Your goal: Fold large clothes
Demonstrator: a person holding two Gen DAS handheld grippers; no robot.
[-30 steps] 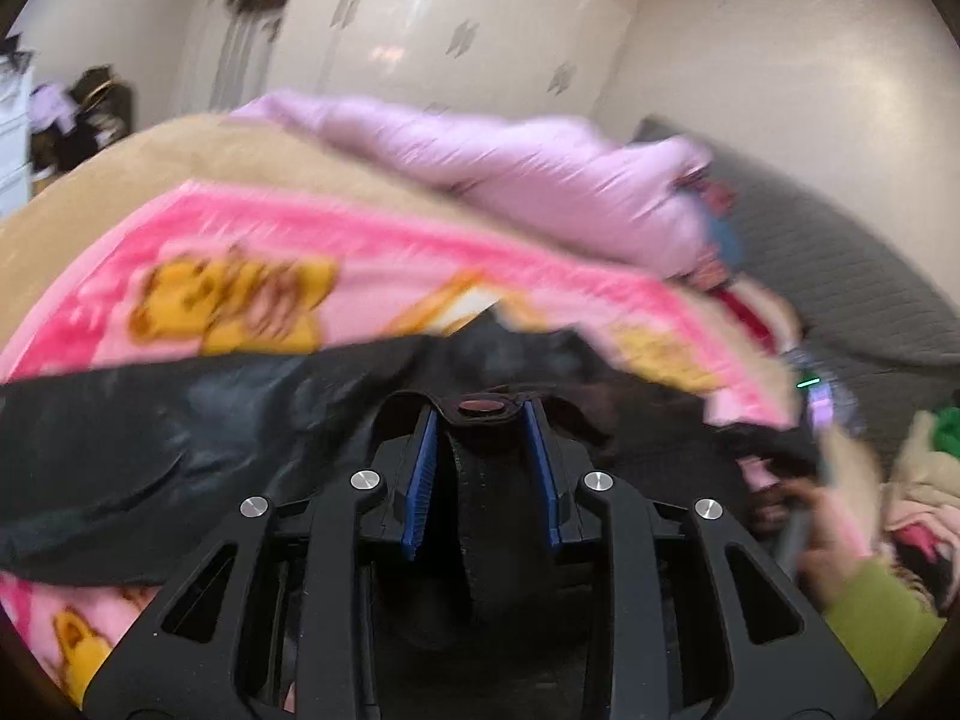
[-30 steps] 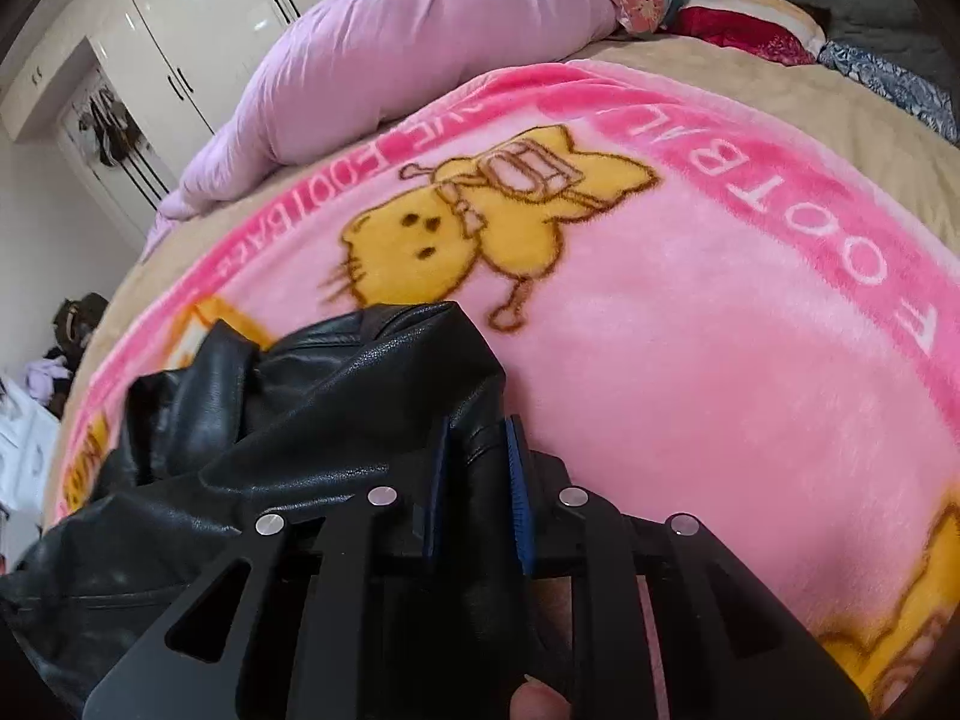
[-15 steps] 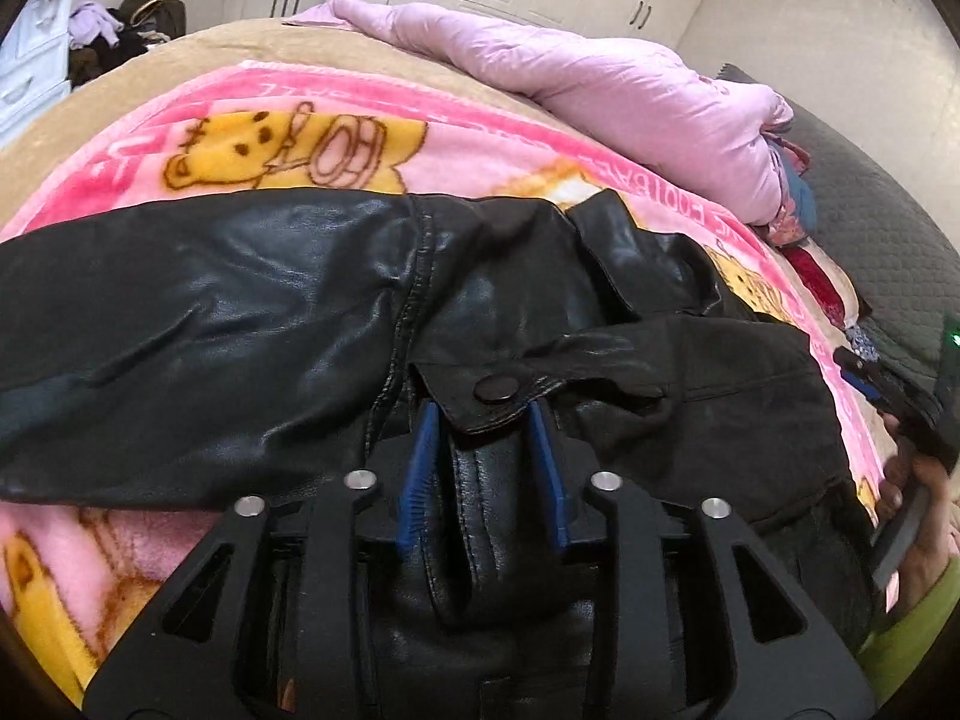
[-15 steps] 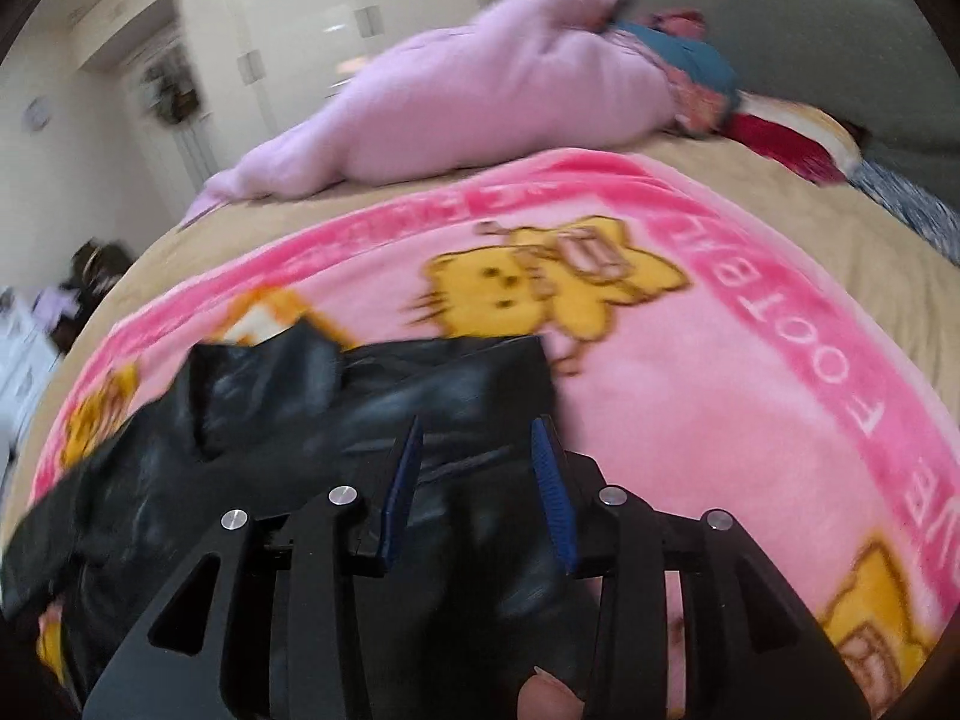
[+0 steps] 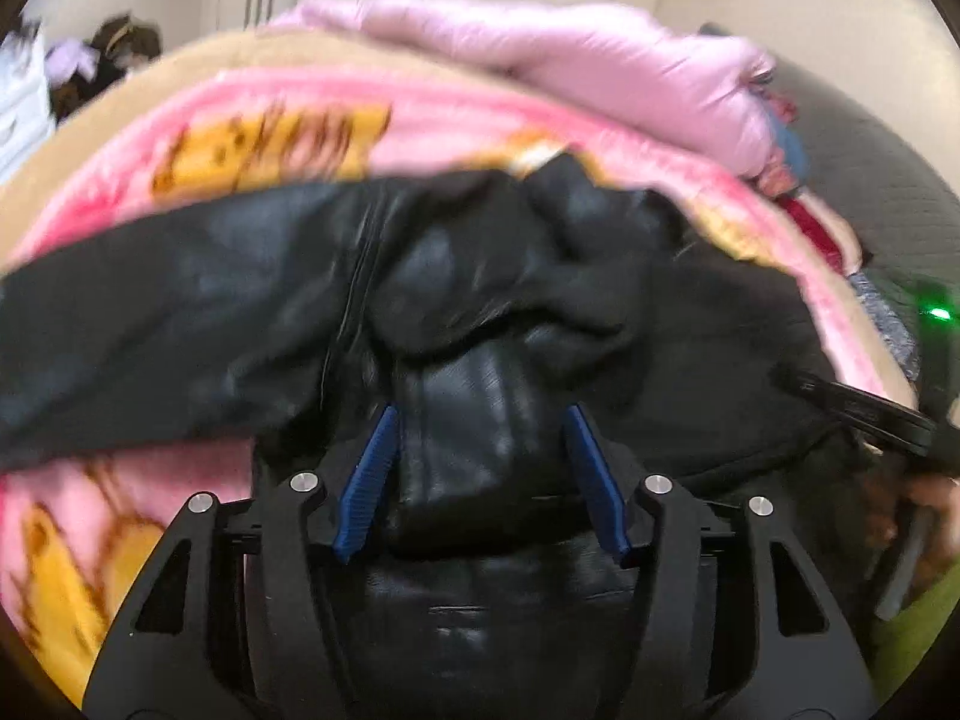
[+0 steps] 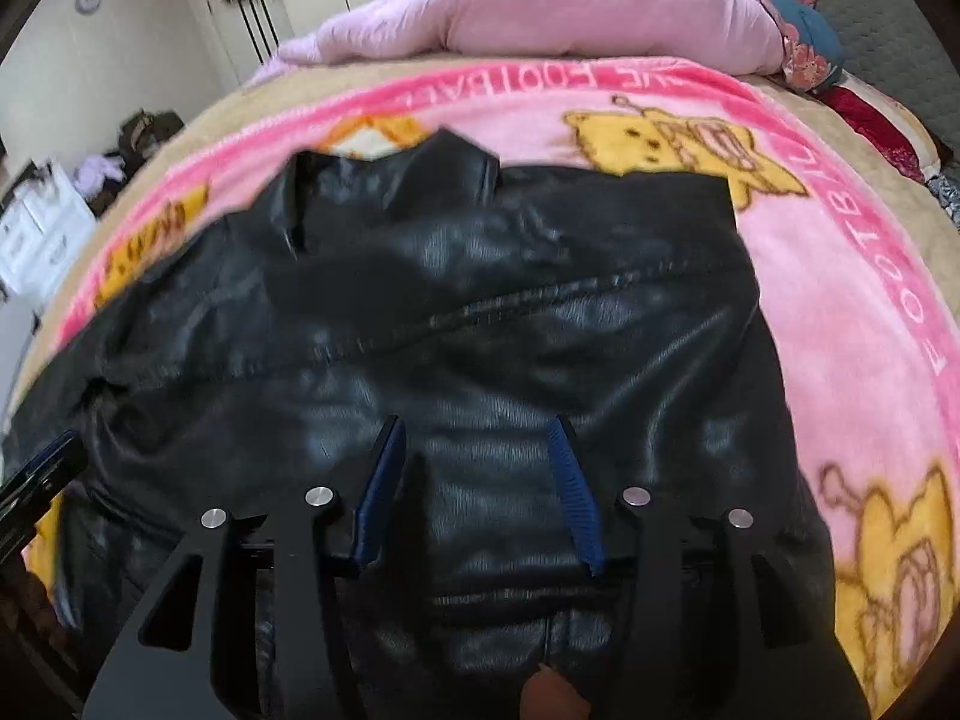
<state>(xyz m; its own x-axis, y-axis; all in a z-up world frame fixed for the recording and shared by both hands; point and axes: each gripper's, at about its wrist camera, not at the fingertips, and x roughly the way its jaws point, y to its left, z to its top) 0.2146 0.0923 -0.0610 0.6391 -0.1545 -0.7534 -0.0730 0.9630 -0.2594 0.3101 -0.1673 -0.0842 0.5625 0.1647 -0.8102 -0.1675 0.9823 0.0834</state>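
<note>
Since both claws hang spread, gripping nothing | jacket [image 6: 480, 312] long axis runs sideways across bed [image 6: 900, 192] | left claw [image 5: 480, 468] over bunched fold, right claw [image 6: 474, 492] over flat panel

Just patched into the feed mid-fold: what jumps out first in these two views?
The black leather jacket dominates both views, spread across the bright pink cartoon blanket on the bed. Both tongs, left and right, hang open over it, blue pads apart and gripping nothing. Behind, a puffy lilac duvet is heaped along the far side of the bed.
</note>
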